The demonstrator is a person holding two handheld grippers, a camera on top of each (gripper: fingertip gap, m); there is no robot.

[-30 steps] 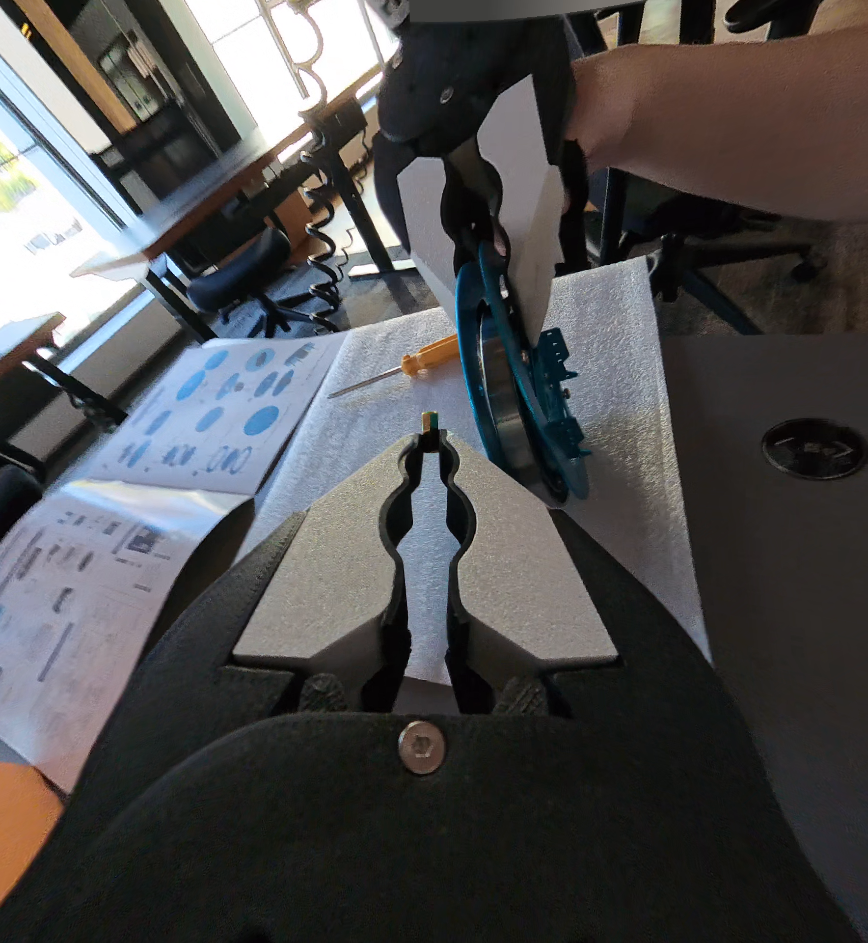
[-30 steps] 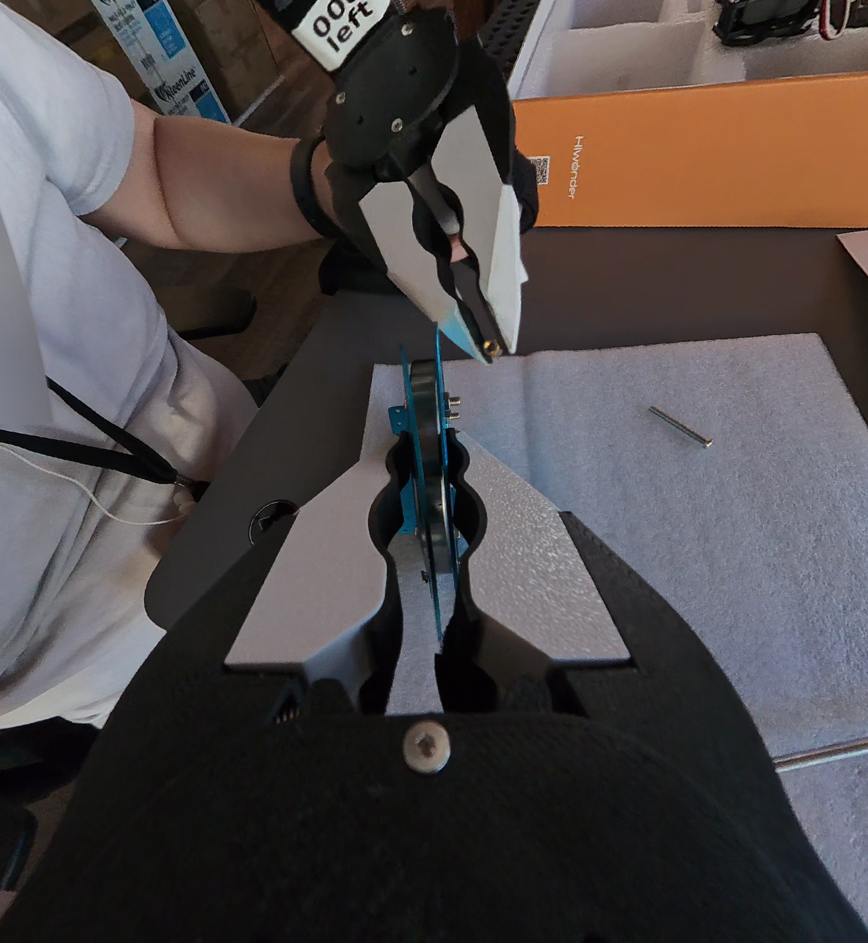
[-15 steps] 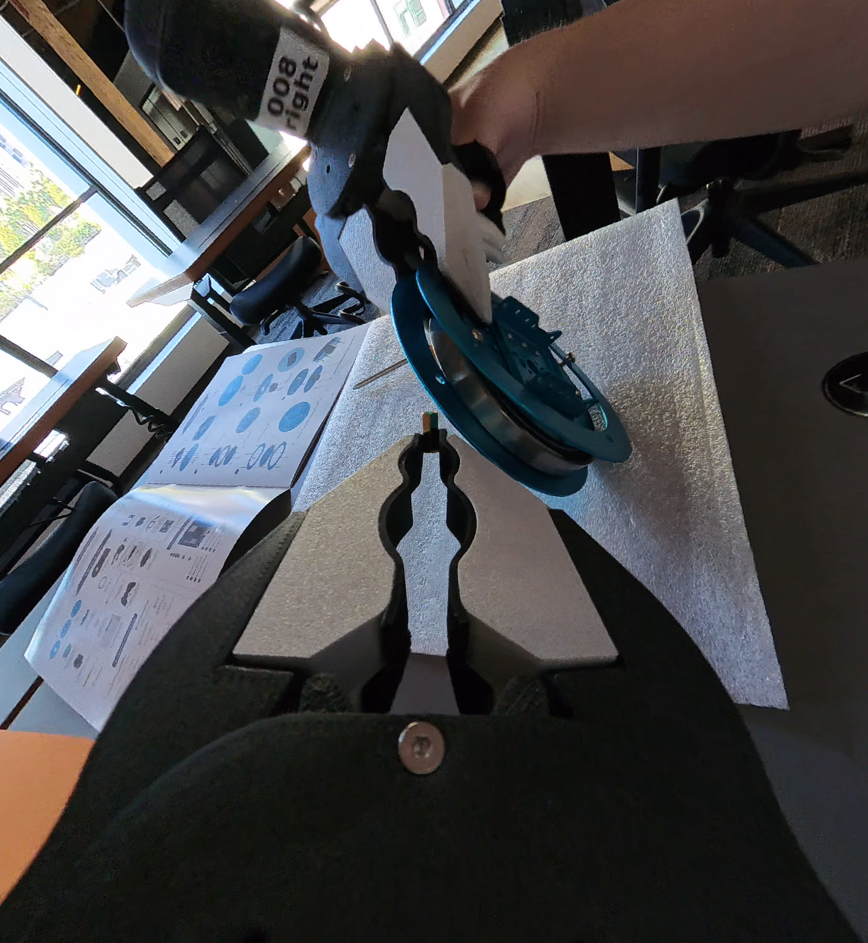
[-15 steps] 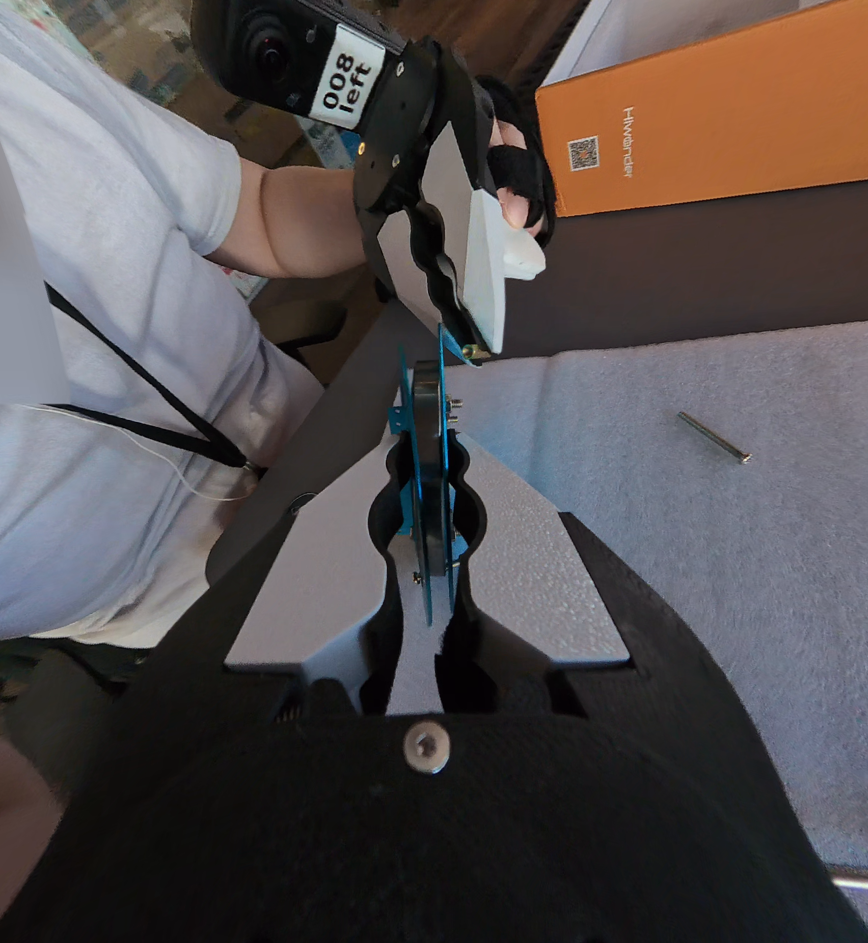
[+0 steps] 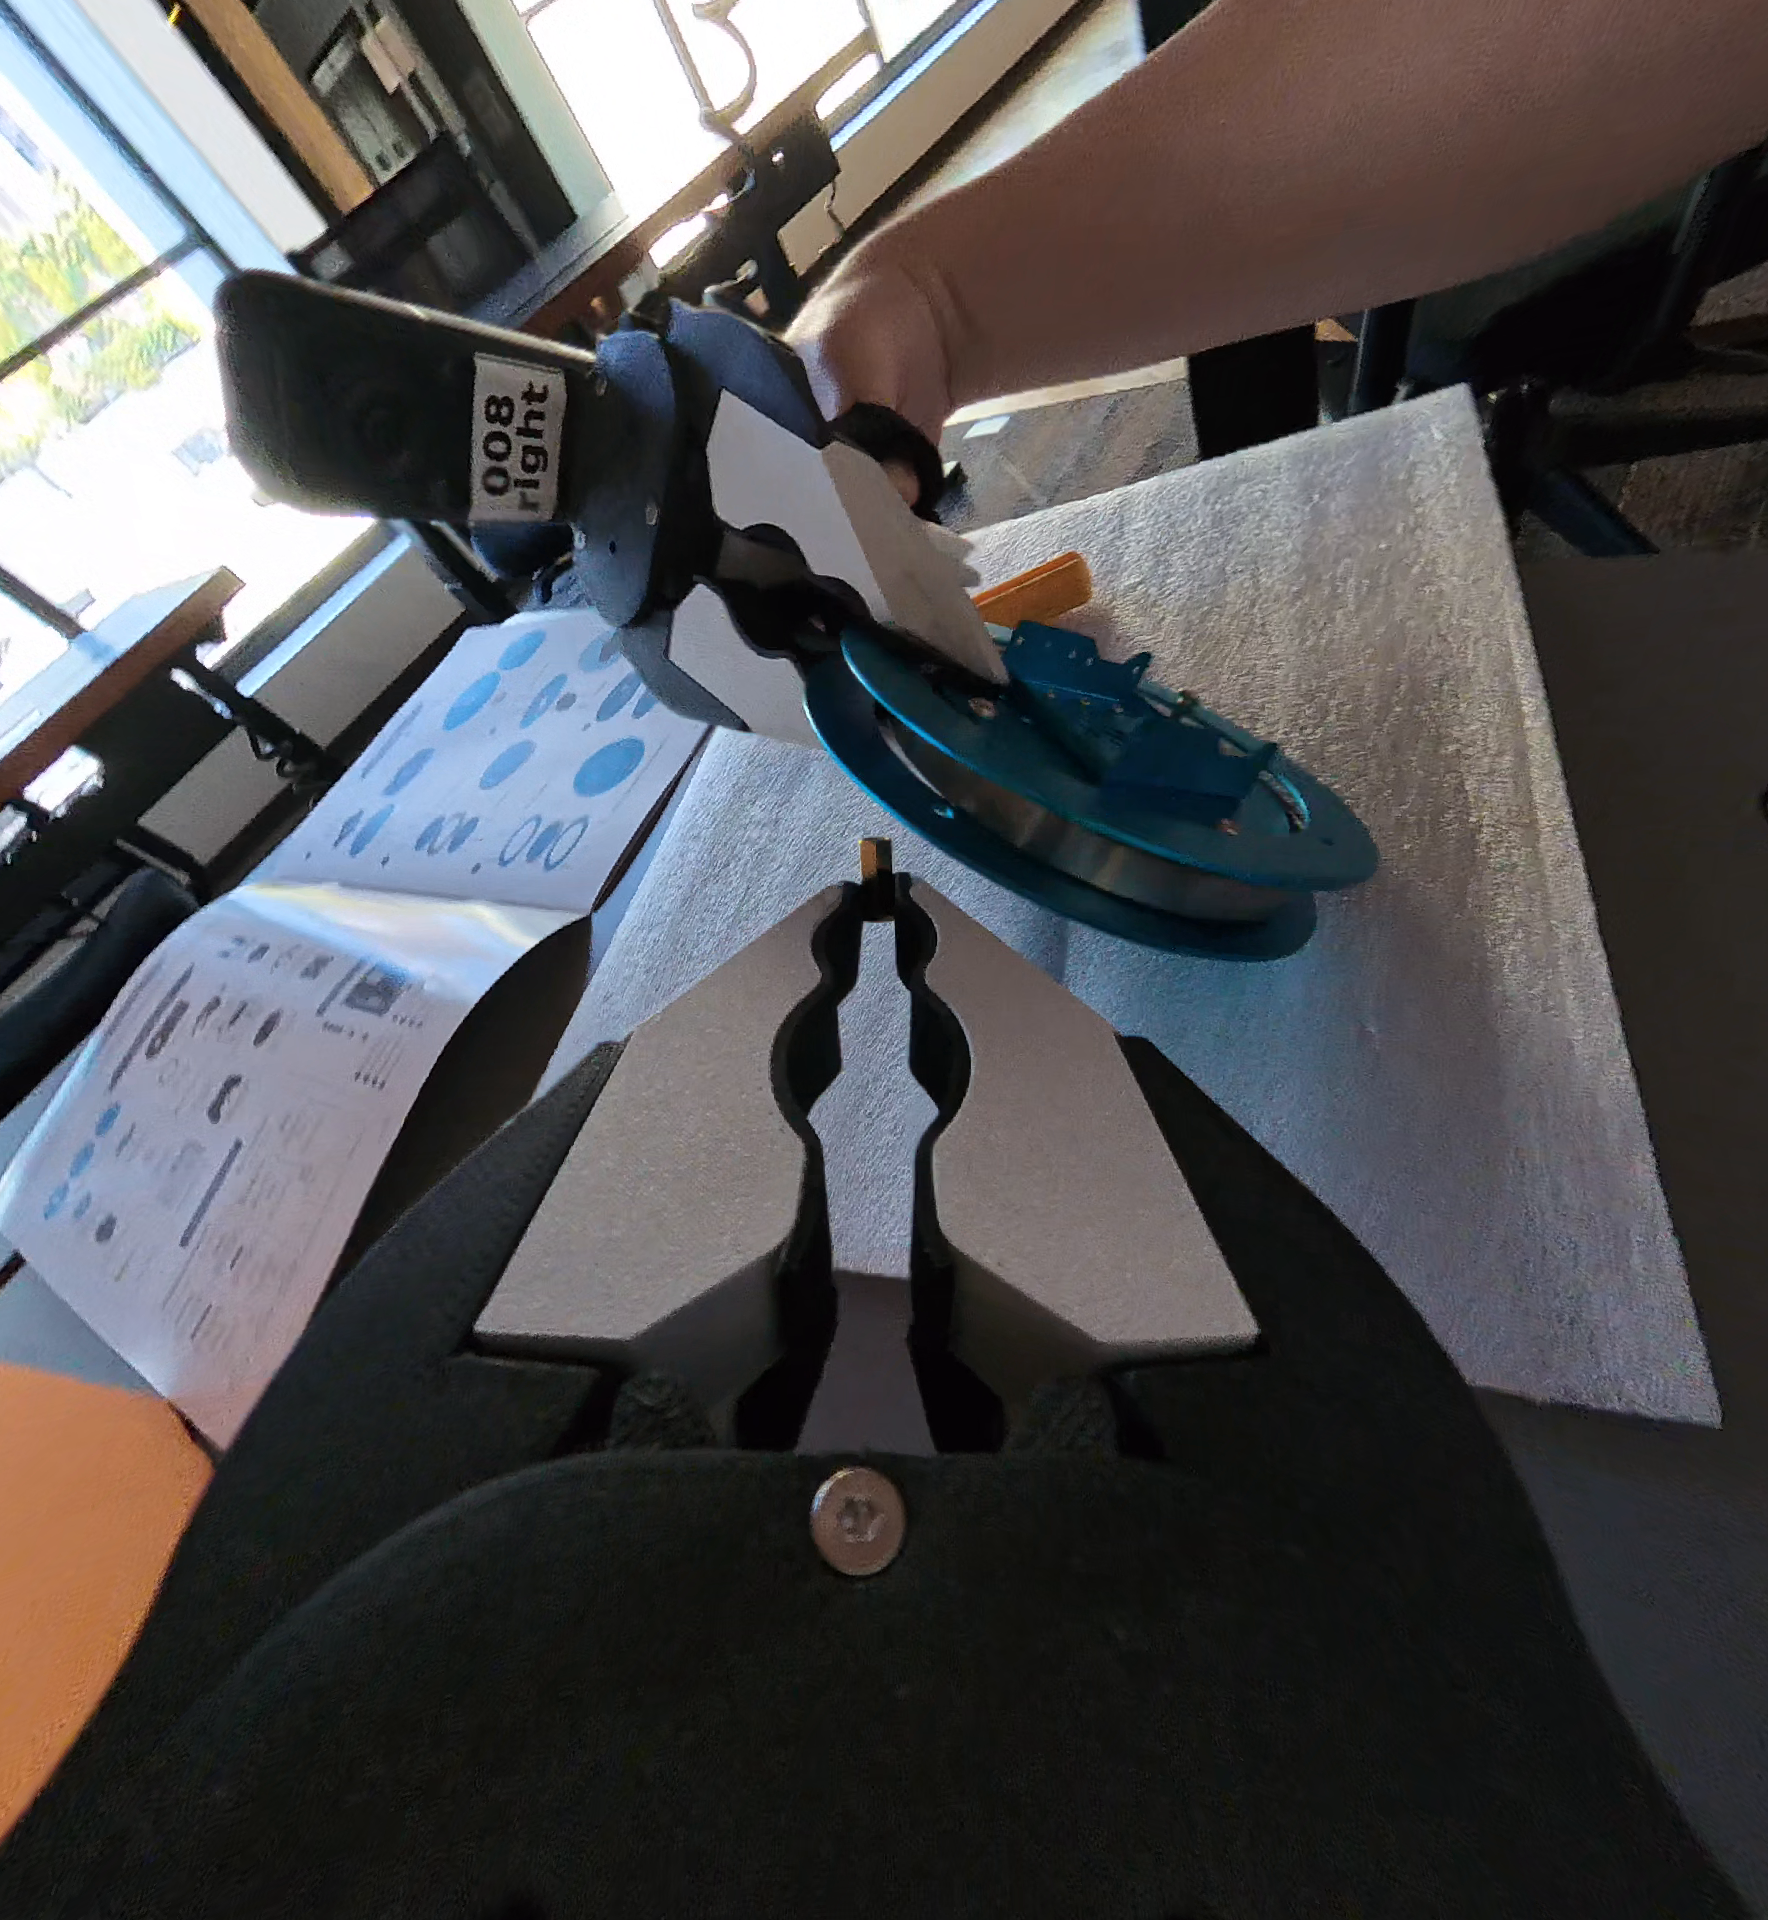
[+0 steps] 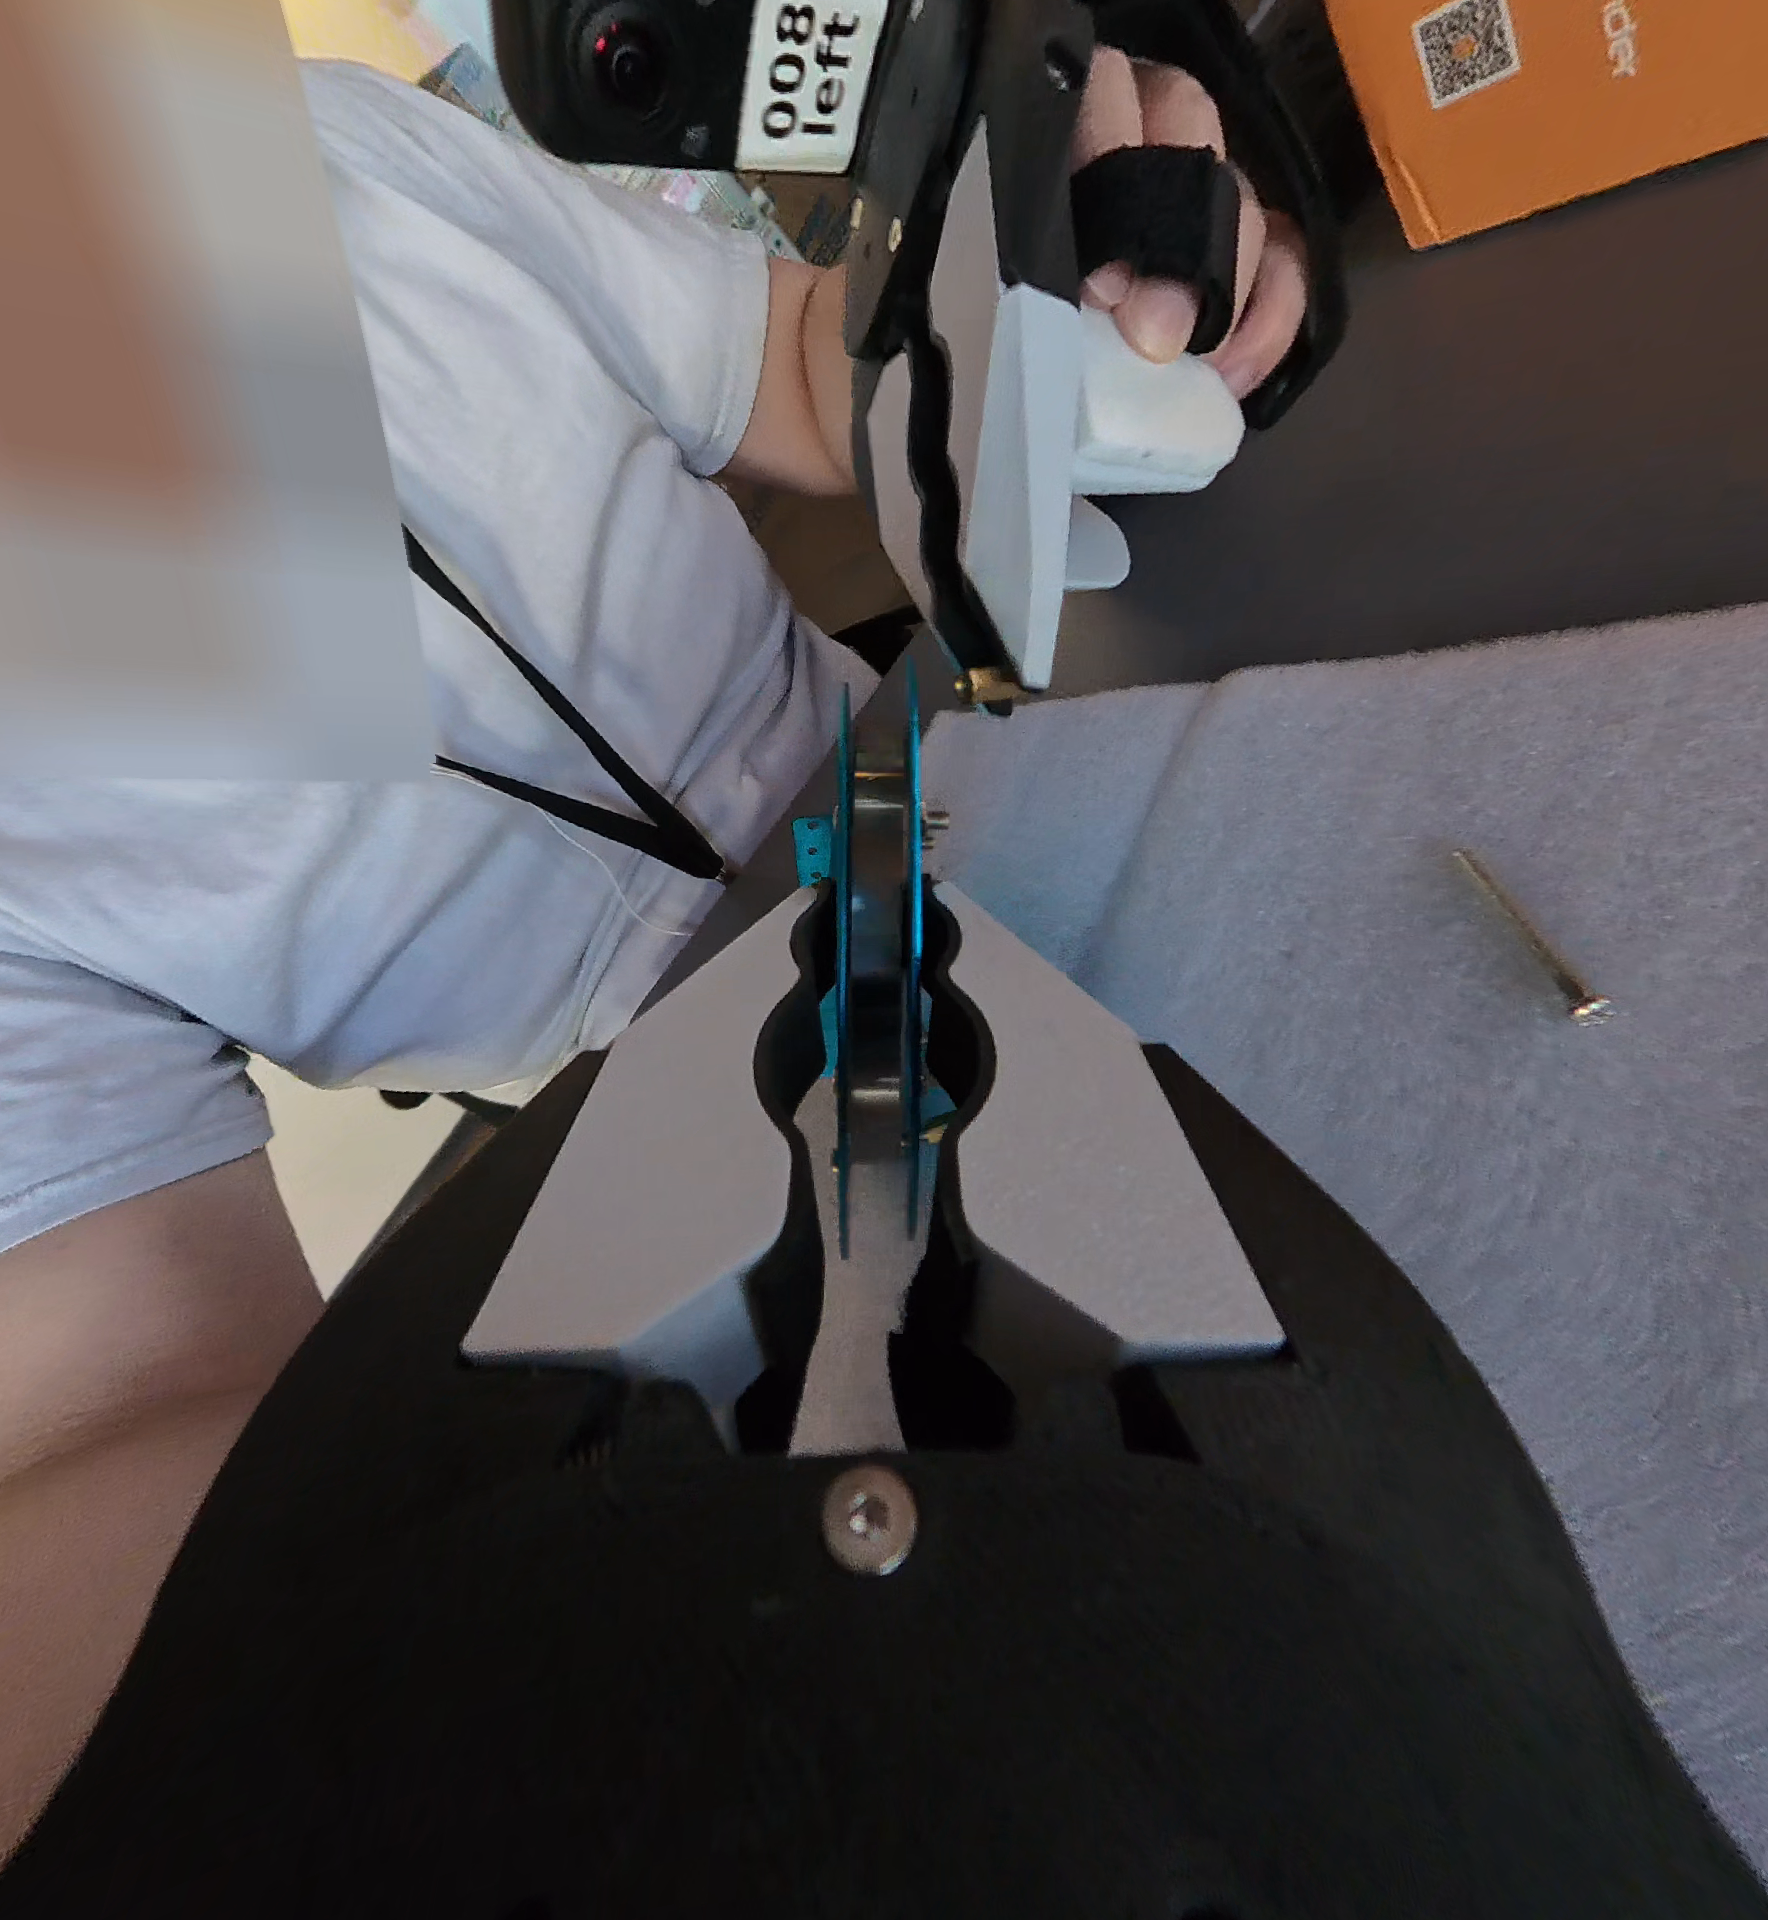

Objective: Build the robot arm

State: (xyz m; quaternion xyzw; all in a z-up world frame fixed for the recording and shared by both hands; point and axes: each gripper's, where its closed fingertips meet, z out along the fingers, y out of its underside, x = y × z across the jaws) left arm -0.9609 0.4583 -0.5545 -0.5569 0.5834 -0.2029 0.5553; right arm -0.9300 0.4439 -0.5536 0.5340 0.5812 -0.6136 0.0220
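While the right claw (image 6: 875,1039) is clamped on the rim of a blue wheel (image 5: 1088,800), which it holds tilted with its far edge down on the white foam mat (image 5: 1327,1039), the left claw (image 5: 875,914) is pinched nearly shut on a small brass piece (image 5: 876,860) that sticks out from its tips. In the left wrist view the wheel lies at about 1 o'clock from the brass piece, just beside it but apart, with a blue bracket (image 5: 1119,707) on its upper face. An orange handle (image 5: 1036,577) shows past the wheel at 12 o'clock. An open booklet (image 5: 360,935) lies at 9 o'clock, off the mat. In the right wrist view a long screw (image 6: 1529,940) lies alone on the mat at 3 o'clock, well apart from the wheel, and an orange box (image 6: 1586,114) stands on the dark surface (image 6: 1482,468) at 1 o'clock
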